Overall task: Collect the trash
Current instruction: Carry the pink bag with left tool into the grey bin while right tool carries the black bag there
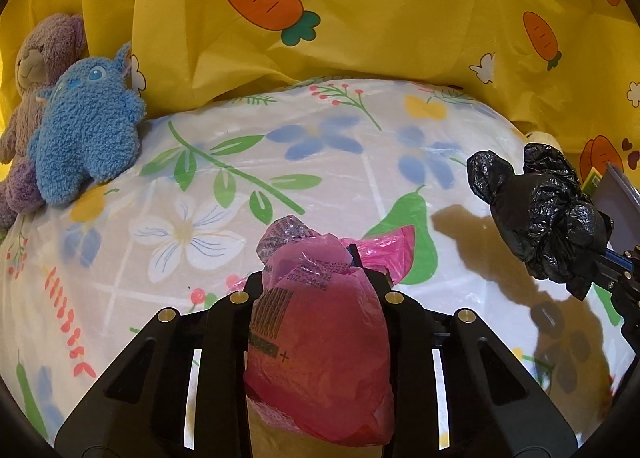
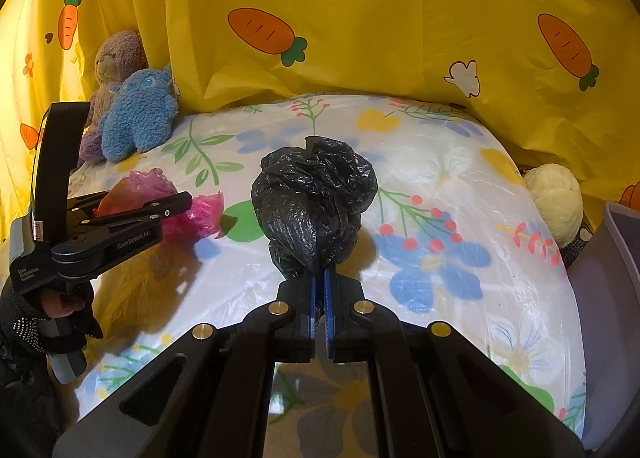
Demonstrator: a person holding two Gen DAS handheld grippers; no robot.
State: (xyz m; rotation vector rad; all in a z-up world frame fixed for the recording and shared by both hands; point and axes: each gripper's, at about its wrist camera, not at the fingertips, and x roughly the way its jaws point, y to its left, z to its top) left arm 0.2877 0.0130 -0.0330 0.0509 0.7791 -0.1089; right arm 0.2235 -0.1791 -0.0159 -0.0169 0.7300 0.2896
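Observation:
A crumpled pink plastic bag with black print fills the space between the fingers of my left gripper, which press on it from both sides. Its tail lies on the floral bed cover. From the right wrist view, the left gripper reaches in from the left, held by a gloved hand, with the pink bag at its tips. My right gripper is shut on the bottom of a bunched black plastic bag, which is lifted above the cover. The same black bag shows at the right of the left wrist view.
A blue plush toy and a purple teddy bear lean at the back left. Yellow carrot-print fabric hangs behind the bed. A cream plush and a grey bin's rim sit at the right edge.

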